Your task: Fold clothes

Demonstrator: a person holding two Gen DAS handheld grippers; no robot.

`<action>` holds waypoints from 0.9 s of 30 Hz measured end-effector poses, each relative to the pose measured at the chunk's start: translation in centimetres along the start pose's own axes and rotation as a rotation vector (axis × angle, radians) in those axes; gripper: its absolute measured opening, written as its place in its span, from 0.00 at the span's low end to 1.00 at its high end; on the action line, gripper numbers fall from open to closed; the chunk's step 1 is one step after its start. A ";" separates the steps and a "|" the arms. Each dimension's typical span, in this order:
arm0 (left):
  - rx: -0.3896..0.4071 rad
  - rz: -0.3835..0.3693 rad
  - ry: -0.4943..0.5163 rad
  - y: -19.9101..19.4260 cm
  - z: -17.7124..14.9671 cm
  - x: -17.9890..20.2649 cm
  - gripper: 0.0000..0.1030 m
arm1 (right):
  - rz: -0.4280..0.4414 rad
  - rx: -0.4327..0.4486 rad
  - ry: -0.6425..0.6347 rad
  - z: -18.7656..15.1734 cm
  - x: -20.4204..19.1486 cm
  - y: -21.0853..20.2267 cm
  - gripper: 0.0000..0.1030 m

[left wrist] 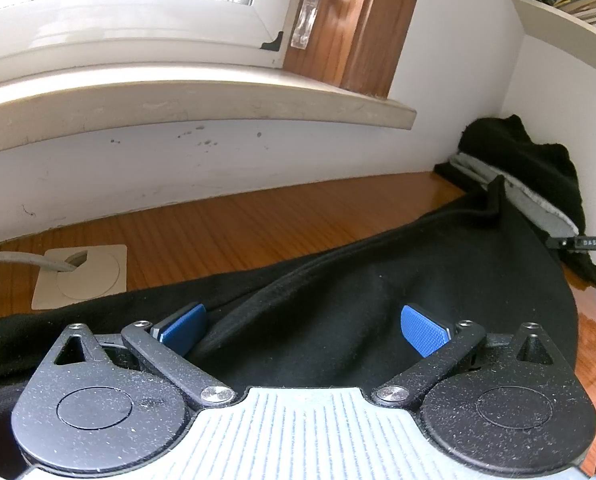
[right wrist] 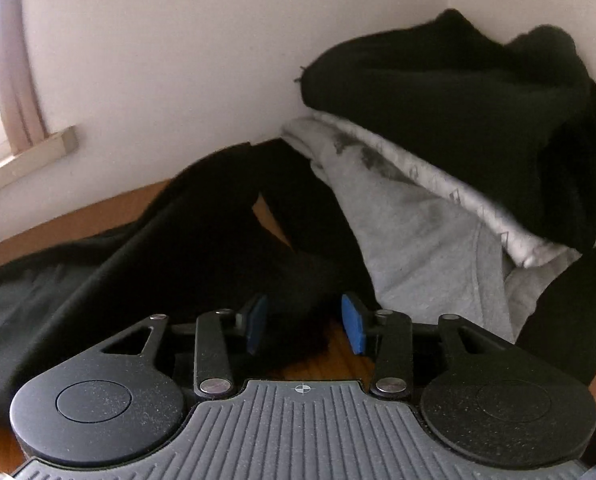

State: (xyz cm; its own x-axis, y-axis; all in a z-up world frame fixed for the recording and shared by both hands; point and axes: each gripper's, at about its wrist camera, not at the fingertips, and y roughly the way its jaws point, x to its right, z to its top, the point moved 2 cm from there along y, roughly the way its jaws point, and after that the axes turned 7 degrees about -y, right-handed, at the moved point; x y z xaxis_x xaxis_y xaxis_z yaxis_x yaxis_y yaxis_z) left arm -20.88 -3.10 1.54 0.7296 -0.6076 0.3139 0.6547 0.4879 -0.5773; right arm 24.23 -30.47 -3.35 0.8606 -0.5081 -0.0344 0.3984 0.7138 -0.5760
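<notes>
From my left wrist I see my left claw (left wrist: 304, 330) spread wide over the black garment (left wrist: 378, 292), gripping nothing; the cloth lies across the wooden tabletop (left wrist: 257, 220) below a window sill (left wrist: 177, 108), with a cable outlet (left wrist: 81, 276) at the left (only this view shows it). My right wrist shows my right claw (right wrist: 306, 322) partly parted, a fold of the same black garment (right wrist: 201, 240) lying between the pads though not pinched. Here alone the corner pile shows clearly: a grey garment (right wrist: 418, 232) under a black one (right wrist: 458, 112).
</notes>
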 end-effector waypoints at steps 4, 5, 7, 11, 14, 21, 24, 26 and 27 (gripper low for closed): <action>0.000 -0.002 -0.002 0.0 0.0 -0.1 1.00 | 0.050 0.047 -0.038 0.6 -0.7 0.0 0.03; 0.001 -0.002 -0.003 0.0 0.0 -0.1 1.00 | 0.062 0.062 -0.054 0.9 -1.1 -0.1 0.03; 0.001 -0.001 -0.002 0.1 0.0 0.0 1.00 | 0.096 0.111 -0.067 1.8 -1.8 -0.8 0.03; 0.003 -0.001 -0.004 0.1 0.0 -0.1 1.00 | 0.135 0.224 -0.085 4.6 -4.0 -3.2 0.02; 0.005 -0.001 -0.004 0.0 -0.1 -0.1 1.00 | 0.150 0.316 -0.107 7.3 -5.4 -5.4 0.02; 0.018 0.004 -0.030 -0.2 0.0 -0.5 1.00 | 0.040 0.319 -0.084 7.2 -1.3 -9.4 0.02; 0.013 0.009 -0.024 0.0 0.0 -0.4 1.00 | 0.035 0.072 -0.047 2.0 1.9 -6.7 0.10; 0.009 0.010 -0.023 0.1 0.0 -0.4 1.00 | 0.012 0.025 -0.039 0.0 2.9 -6.1 0.14; 0.009 0.010 -0.024 0.1 0.0 -0.5 1.00 | 0.012 0.024 -0.029 -0.4 3.3 -6.0 0.18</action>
State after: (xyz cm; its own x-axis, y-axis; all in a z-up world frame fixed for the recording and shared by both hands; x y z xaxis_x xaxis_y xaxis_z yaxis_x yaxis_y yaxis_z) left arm -21.16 -2.75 1.38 0.7404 -0.5878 0.3261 0.6492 0.4994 -0.5737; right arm 24.53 -36.64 -0.34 0.8741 -0.4855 -0.0170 0.3955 0.7315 -0.5555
